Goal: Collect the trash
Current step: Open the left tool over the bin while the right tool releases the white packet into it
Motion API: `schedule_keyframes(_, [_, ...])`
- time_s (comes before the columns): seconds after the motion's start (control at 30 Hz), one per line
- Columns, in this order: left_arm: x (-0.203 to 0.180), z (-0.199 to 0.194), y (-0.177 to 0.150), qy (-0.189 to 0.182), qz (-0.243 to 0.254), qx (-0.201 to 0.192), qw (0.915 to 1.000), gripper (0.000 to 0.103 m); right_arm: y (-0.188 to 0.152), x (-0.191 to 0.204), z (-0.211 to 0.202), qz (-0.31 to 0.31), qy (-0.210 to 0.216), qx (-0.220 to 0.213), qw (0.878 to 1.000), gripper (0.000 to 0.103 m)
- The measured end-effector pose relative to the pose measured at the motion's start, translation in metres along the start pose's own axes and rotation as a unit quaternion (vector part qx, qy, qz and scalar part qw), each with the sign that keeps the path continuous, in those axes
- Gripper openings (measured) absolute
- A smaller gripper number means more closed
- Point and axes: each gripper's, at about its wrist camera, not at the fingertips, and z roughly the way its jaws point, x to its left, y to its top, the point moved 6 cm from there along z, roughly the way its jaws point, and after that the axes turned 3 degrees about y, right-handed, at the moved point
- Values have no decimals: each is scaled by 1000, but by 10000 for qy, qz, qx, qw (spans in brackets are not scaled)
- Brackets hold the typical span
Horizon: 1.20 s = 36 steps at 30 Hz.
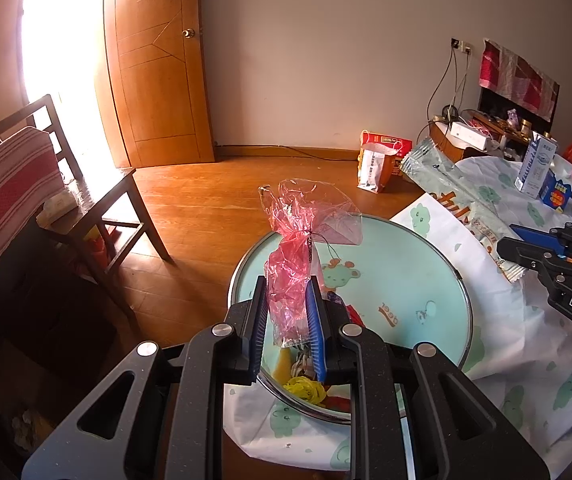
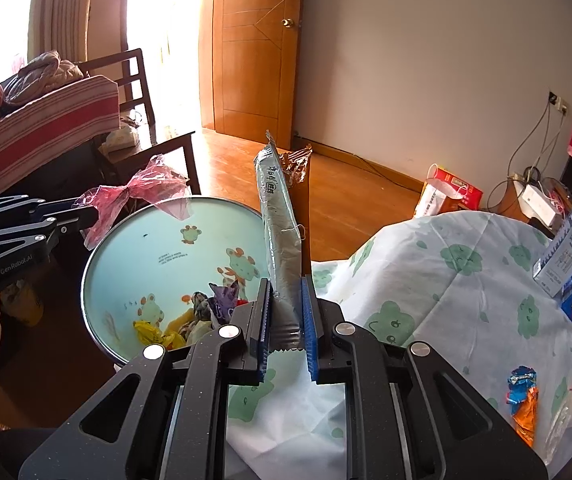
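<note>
Trash in my left wrist view: a crumpled pink plastic wrapper (image 1: pixel 291 280) stands between the jaws of my left gripper (image 1: pixel 287 312), clenched on it, above the round basin (image 1: pixel 425 264) whose floor already carries scraps. The right gripper (image 1: pixel 525 258) shows off to the right. In my right wrist view, the right gripper (image 2: pixel 286 316) grasps a long silver snack wrapper (image 2: pixel 282 240); the basin (image 2: pixel 158 248) sits left of those jaws, a blue-orange wrapper (image 2: pixel 521 396) to their right on the tablecloth (image 2: pixel 425 280).

"DAS" in white on the black right gripper (image 1: pixel 525 250), "GenRobot.AI" on the black left gripper (image 2: pixel 86 216), other print too small to read
</note>
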Motion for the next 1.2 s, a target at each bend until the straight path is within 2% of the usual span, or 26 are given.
schedule_keyframes(0.4, [-1, 0, 0, -8, -20, 8, 10000, 24, 1, 10, 3, -82, 159, 17, 9998, 18])
schedule_keyframes(0.47, [-1, 0, 0, -7, -19, 14, 10000, 28, 1, 11, 3, -70, 214, 23, 9997, 20])
schedule_keyframes(0.5, [-1, 1, 0, -4, -23, 8, 10000, 32, 0, 10, 4, -57, 212, 13, 9998, 23])
schedule_keyframes(0.57, [-2, 1, 0, -11, -11, 8, 10000, 33, -1, 9, 3, -4, 214, -2, 9998, 31])
schedule_keyframes(0.63, [-1, 0, -1, 0, -29, -1, 10000, 44, -2, 8, 2, 29, 205, -25, 9998, 39])
schedule_keyframes(0.77, [-3, 0, -1, 34, -34, -9, 10000, 56, -5, 4, -2, 93, 154, -63, 9998, 48])
schedule_keyframes(0.8, [-3, -1, -2, 55, -56, -17, 10000, 65, -6, 3, -4, 106, 131, -68, 9998, 50])
schedule_keyframes(0.83, [-3, -1, -2, 68, -75, -33, 9999, 68, -7, 1, -5, 111, 116, -68, 9998, 54])
schedule_keyframes(1.03, [-15, -1, -7, -53, -8, 20, 10000, 73, -28, -23, -33, 228, -263, -1, 9994, 59])
schedule_keyframes(1.2, [-51, 1, -14, -277, 252, 121, 9992, 77, -62, -58, -82, 501, -695, -79, 9963, 67])
